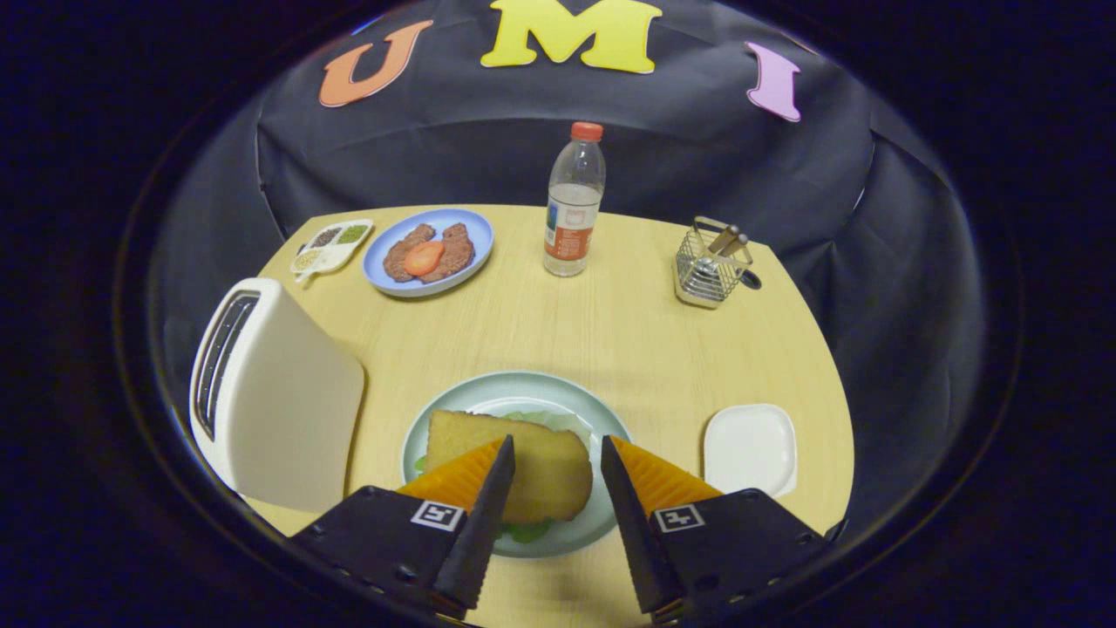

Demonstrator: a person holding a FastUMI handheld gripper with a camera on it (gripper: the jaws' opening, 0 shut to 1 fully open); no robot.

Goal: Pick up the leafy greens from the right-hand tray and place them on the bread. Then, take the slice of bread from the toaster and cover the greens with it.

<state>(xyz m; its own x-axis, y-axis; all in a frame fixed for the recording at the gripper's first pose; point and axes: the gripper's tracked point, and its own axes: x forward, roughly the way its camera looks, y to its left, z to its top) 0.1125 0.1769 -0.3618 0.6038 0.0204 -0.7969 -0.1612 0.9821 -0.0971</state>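
The claw (558, 453) stands open, its two fingers spread apart and gripping nothing, hovering over the slice of bread (532, 467); the slice lies between and just under the fingertips, on the pale green plate (523, 388); leafy greens (532, 529) peek out from beneath the bread at its near edge and far side, so the greens are covered; the white toaster (270, 397) stands just left of the plate; the white tray (750, 449) sits just right of it; farther back on the wooden table (610, 331) are a water bottle (574, 205), a blue plate of meat patties and a tomato slice (429, 251), a small divided dish (331, 244) and a wire basket of utensils (711, 266).
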